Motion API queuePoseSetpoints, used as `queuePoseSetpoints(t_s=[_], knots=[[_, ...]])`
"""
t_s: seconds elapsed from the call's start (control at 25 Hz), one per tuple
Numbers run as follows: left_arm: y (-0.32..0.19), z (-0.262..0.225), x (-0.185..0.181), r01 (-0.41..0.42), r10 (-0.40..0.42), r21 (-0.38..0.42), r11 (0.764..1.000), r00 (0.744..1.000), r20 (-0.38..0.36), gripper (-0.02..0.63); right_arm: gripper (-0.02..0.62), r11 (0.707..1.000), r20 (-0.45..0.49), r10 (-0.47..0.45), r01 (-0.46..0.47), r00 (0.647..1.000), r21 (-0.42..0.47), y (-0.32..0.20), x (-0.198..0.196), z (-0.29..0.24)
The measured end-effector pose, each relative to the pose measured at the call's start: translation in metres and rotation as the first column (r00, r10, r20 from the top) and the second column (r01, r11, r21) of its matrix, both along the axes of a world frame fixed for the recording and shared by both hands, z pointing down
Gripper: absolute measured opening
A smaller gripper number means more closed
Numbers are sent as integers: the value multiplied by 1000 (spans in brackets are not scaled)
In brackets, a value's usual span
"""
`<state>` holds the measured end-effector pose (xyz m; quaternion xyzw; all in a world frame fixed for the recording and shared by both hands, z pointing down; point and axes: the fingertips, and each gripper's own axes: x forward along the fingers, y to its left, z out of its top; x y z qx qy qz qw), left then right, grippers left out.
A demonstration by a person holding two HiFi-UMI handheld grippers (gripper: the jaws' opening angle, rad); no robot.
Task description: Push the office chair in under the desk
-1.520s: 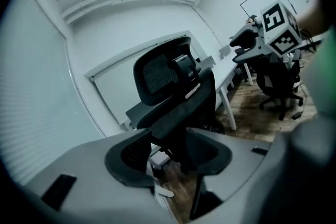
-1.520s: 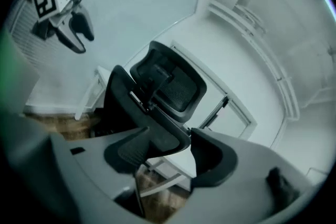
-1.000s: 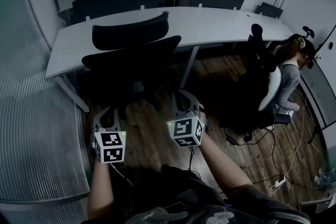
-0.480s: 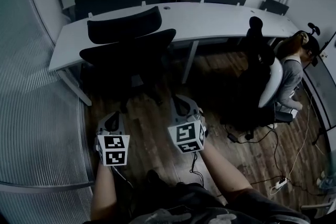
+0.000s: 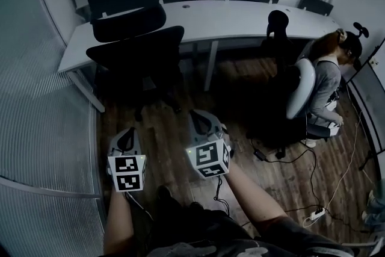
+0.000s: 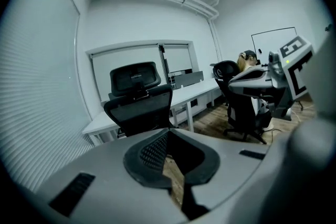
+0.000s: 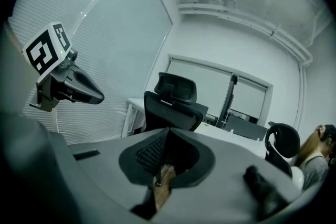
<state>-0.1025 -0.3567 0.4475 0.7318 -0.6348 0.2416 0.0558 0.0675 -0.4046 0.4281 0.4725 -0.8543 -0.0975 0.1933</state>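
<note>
trouble from here would come from a crooked shove. the black mesh office chair with a headrest (image 5: 135, 48) stands at the left end of the long white tabletop (image 5: 240, 15), its backrest near the edge. if i press on one side only, i judge it would swivel and knock the slanted white desk leg (image 5: 84, 90) or the tabletop's rim instead of rolling straight under. pushing high on the headrest could tip it rather than roll it. both tools hang well apart from the chair, over the dark wooden floor (image 5: 174, 129). the left gripper (image 6: 168, 131) has its fingers (image 6: 144, 157) closed together with nothing between them. the right gripper (image 7: 168, 131) is likewise pressed shut and empty, touching nothing.
</note>
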Motion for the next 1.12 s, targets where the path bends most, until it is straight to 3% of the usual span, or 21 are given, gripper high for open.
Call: queuePoseSetpoints(t_s=[0.36,0.6,1.12], knots=[[43,-8,32,40,-39,4,999,998,-50,14,21,998,14,-55,55,998,-6,39,19,-9],[61,-7,41,16,-16,3,1000,998,-60,14,21,998,21,-64,65,998,-16,60,18,-8],[189,-14,2,5,-2,30,1000,997,-77,14,21,999,22,-32,32,999,2,181,-13,-20]])
